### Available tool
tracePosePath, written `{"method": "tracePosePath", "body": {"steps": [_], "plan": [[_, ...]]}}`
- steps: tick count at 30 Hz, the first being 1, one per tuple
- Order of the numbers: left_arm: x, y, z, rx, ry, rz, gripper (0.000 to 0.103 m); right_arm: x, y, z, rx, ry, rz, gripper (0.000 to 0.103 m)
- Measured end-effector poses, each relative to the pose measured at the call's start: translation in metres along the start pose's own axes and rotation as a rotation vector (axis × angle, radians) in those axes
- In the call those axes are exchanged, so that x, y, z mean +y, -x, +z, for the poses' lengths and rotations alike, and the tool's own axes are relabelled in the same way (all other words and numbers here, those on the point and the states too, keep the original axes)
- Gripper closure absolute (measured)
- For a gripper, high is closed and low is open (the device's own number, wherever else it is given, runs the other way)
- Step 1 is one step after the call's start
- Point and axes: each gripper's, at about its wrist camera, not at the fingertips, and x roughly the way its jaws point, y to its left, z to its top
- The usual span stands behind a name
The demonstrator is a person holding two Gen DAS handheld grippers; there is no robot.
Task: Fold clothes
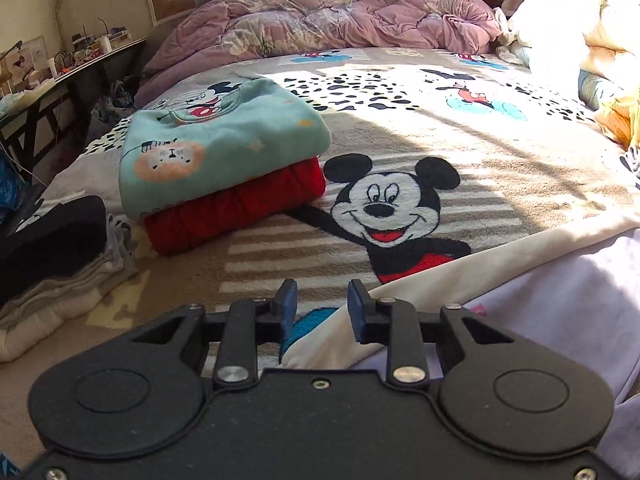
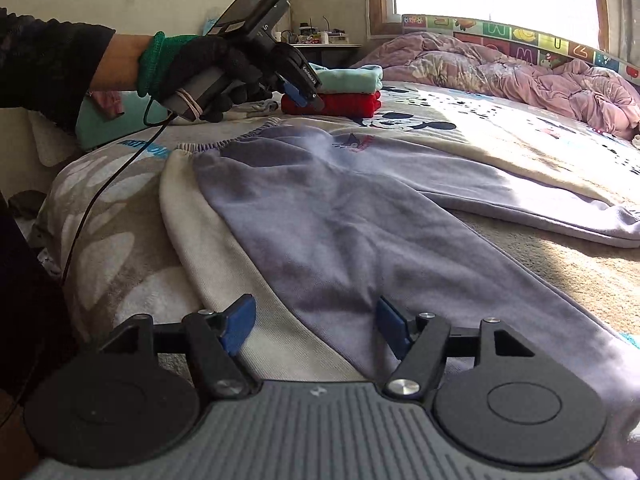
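Observation:
A pair of lavender sweatpants (image 2: 340, 216) with cream side panels lies spread flat on the bed, waistband toward the left, legs running right. My right gripper (image 2: 316, 326) is open and empty, low over one leg near its cuff end. My left gripper (image 1: 322, 310) is open and empty, just above the pants' cream edge (image 1: 460, 280) near the waistband. It also shows in the right wrist view (image 2: 300, 94), held in a black-gloved hand above the waistband.
A folded teal top (image 1: 216, 148) sits on a folded red garment (image 1: 236, 208) on the Mickey Mouse blanket (image 1: 400, 208). Folded grey and black clothes (image 1: 60, 260) lie at the left. A rumpled purple quilt (image 1: 320, 24) lies at the back. A cluttered desk (image 1: 60, 72) stands left of the bed.

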Motion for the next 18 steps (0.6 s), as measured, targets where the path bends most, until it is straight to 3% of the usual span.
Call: {"method": "tracePosePath", "body": {"steps": [5, 11, 14, 17, 18], "plan": [[-0.003, 0.048, -0.017, -0.06, -0.099, -0.004, 0.076, -0.012, 0.021, -0.001, -0.047, -0.025, -0.069, 0.036], [-0.011, 0.073, -0.054, -0.047, -0.255, -0.061, 0.076, -0.031, 0.05, -0.014, -0.076, -0.073, -0.192, 0.036], [-0.018, 0.07, -0.081, 0.012, -0.311, -0.103, 0.076, -0.046, 0.067, -0.025, -0.088, -0.11, -0.264, 0.036], [-0.027, 0.051, -0.109, 0.146, -0.371, -0.116, 0.074, -0.056, 0.084, -0.034, -0.107, -0.135, -0.31, 0.037], [-0.028, 0.052, -0.11, 0.141, -0.381, -0.113, 0.074, -0.059, 0.09, -0.037, -0.113, -0.137, -0.326, 0.036]]}}
